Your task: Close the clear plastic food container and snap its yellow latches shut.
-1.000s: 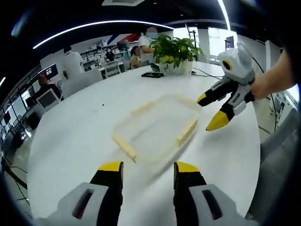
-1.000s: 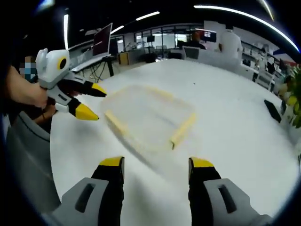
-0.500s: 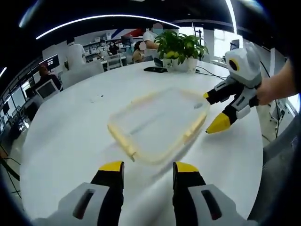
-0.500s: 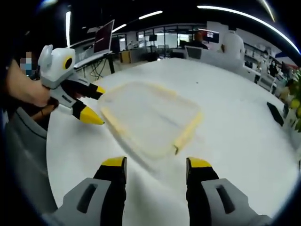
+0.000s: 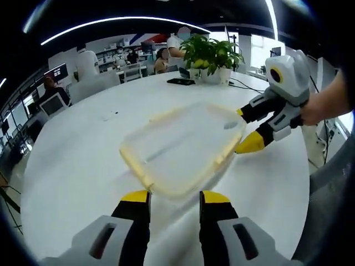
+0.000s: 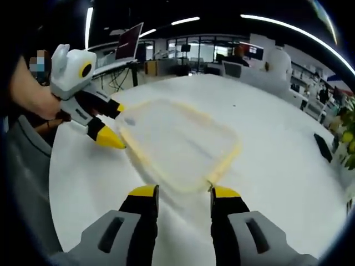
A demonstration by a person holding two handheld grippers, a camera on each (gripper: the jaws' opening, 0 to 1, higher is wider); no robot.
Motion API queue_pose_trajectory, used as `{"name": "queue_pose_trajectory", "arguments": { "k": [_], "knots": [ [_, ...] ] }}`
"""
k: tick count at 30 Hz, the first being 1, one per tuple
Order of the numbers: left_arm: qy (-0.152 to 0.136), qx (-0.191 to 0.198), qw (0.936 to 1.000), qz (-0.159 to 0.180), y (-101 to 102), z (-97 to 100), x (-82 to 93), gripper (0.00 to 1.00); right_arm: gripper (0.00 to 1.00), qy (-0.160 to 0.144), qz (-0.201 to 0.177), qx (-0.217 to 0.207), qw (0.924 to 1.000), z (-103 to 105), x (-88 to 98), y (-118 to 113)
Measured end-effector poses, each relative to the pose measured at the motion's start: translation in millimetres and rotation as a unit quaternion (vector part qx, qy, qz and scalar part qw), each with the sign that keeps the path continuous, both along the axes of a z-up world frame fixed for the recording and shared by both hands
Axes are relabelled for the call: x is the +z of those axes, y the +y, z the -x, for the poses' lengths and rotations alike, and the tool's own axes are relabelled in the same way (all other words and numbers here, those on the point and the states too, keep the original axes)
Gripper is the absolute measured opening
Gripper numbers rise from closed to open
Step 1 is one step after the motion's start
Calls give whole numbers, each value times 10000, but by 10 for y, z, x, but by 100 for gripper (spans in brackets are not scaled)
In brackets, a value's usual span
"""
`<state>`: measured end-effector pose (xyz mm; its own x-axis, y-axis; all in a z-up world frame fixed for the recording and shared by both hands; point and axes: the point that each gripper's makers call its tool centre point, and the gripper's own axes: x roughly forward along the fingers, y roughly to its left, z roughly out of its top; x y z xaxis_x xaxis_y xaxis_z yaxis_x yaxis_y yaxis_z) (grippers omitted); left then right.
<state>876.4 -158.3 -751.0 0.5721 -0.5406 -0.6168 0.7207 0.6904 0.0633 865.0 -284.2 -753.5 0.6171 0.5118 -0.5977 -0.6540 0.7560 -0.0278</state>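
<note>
Clear plastic food container (image 5: 180, 148) lying flat on the round white counter (image 5: 72, 166), lid on, image blurred by motion. Yellow latches (image 5: 135, 166) visible along its edges; latched or unlatched, cannot tell.

Left claw (image 5: 173, 200) at the near edge of the container in the left gripper view, yellow-tipped jaws parted with a gap between them, nothing gripped. Same claw noted in the right gripper view (image 6: 111, 123), held by a hand (image 6: 41, 102), jaws parted, upper tip at the container's corner, lower tip just beside its edge; contact cannot be confirmed.

Right claw (image 6: 178, 194) at the near edge of the container in the right gripper view, jaws parted, nothing between them. Same claw in the left gripper view (image 5: 244, 128), held by a hand (image 5: 317, 108), jaws spread, tips at the container's far corner.

Potted plant (image 5: 211, 55) and a dark phone (image 5: 180, 81) at the far side of the counter. Seated people and office desks beyond.
</note>
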Motion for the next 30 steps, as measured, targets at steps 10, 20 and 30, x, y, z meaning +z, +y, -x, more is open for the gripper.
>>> {"name": "queue_pose_trajectory", "arguments": {
  "k": [10,20,30],
  "knots": [
    [-12,65,10000,-51,112,-5,-2,28,33,-8,54,85,9999,1,-1,89],
    [-48,120,9998,-173,310,43,-14,28,32,-60,36,179,9998,10,-2,306],
    [-19,236,9994,-254,473,38,-39,28,31,-40,-32,241,9997,23,3,448]
  ]
}}
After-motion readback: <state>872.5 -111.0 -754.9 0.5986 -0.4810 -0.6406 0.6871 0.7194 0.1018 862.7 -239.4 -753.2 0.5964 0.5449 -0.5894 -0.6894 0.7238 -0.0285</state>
